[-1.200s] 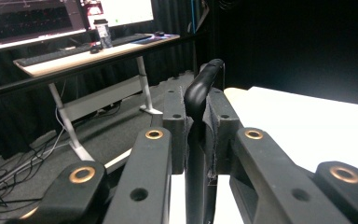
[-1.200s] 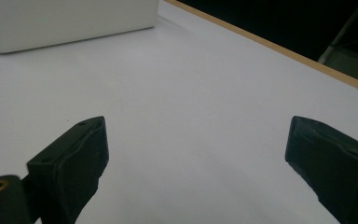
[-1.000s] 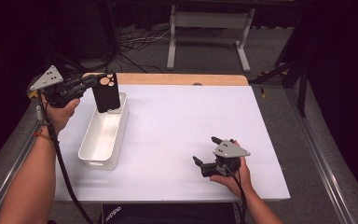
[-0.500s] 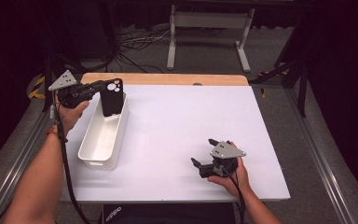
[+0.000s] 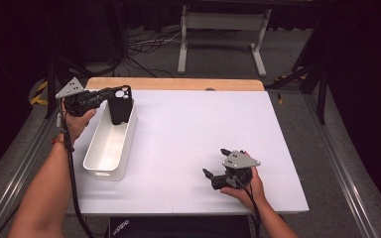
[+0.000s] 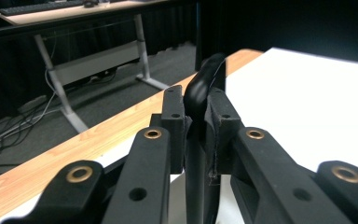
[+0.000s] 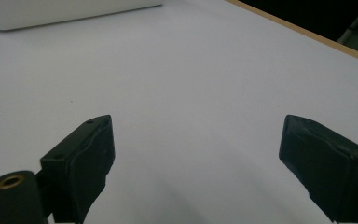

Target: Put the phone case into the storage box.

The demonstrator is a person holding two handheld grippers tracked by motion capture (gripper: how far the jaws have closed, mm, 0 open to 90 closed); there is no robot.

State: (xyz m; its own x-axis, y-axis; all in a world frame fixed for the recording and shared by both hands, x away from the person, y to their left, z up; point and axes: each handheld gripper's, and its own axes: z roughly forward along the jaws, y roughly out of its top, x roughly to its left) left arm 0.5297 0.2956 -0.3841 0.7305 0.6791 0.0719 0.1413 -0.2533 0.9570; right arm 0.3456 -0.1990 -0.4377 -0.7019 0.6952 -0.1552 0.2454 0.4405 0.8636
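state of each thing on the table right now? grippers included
left gripper: shut on the phone case
phone case: black, upright, lower end inside the bin's far end
bin: white, upright, nothing else seen inside
right gripper: open, nothing between the jaws, low over the table

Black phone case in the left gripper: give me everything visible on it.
The black phone case looks like matte rubbery plastic, with a camera cutout of round holes near its top corner. It hangs upright, its lower end dipping into the far end of the white bin; whether it touches the bin I cannot tell. The left gripper is shut on its upper edge. In the left gripper view its thin rounded edge sticks up between the pads.
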